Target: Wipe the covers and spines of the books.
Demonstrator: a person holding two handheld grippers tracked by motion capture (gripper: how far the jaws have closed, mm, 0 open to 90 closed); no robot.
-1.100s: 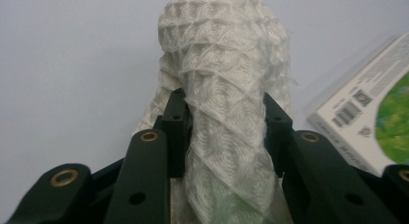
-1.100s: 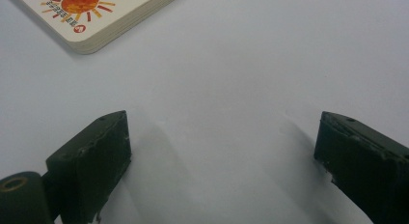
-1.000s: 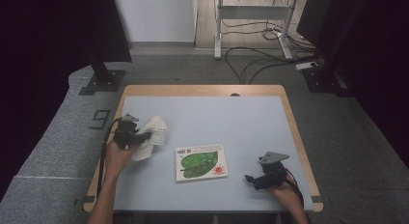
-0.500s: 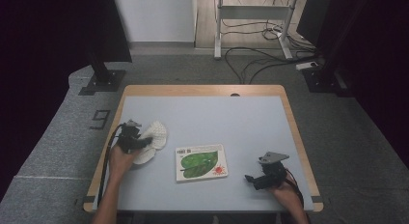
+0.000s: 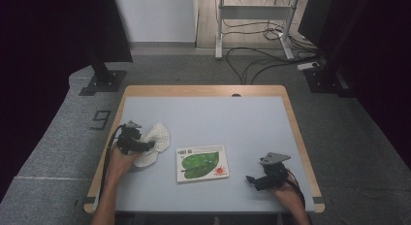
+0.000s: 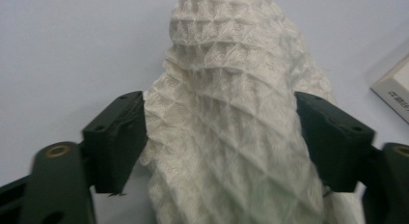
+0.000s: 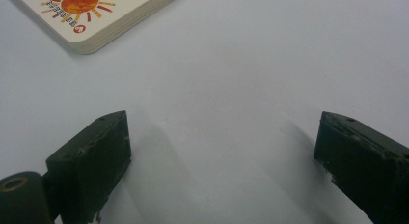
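A white waffle-knit cloth (image 5: 159, 136) lies bunched on the left part of the pale blue table (image 5: 252, 118). My left gripper (image 5: 148, 145) sits right at it. In the left gripper view the cloth (image 6: 226, 64) runs up between the two black jaws of my left gripper (image 6: 219, 110). Those jaws have just been opening and now stand wide, the fabric brushing both. A board book (image 5: 201, 163) with a green leaf and a red sun lies at the middle front. My right gripper (image 5: 251, 179) rests to the book's right, and in its own view the right gripper (image 7: 224, 137) stands open over bare table.
A corner of the book (image 7: 91, 16) shows at the upper left of the right gripper view. The table has a wooden rim (image 5: 203, 90). Beyond it are a grey floor, black stands (image 5: 104, 77) and cables (image 5: 252, 55).
The cloth has settled lower and spread out on the table beside my left gripper. My left hand has shifted only slightly. The right hand has not moved.
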